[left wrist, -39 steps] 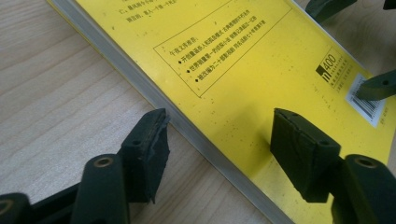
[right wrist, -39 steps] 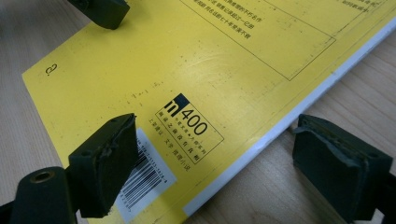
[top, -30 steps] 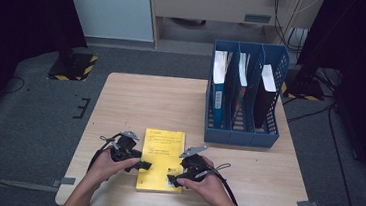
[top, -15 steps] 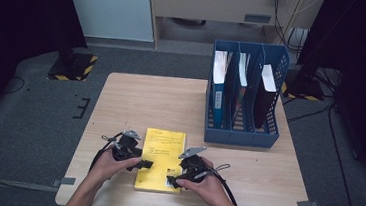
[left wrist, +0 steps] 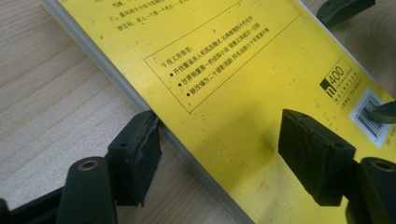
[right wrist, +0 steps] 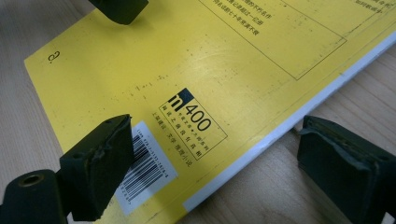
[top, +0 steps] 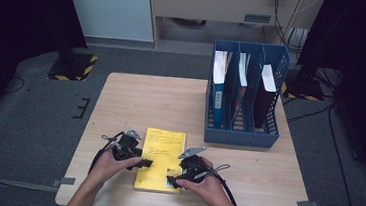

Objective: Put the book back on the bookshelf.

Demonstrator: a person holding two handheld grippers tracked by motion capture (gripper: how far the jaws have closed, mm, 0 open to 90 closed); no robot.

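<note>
Since the earlier frames the hands had kept their places; only the left gripper (top: 146, 163) had just been closing, its jaws spread astride the yellow book's (top: 161, 157) left edge, one pad at that edge. The right gripper (top: 170, 180) stood spread over the opposite edge, not pinching. The book lay flat on the tabletop (top: 135, 104), well apart from the blue file rack (top: 241, 133).

A lab or office test room: a bare wooden table (top: 135, 104) on grey carpet (top: 34, 120), a blue file rack (top: 241, 133) beyond the fingers, hazard-striped stand bases (top: 71, 68), trailing cables (top: 348, 142).
</note>
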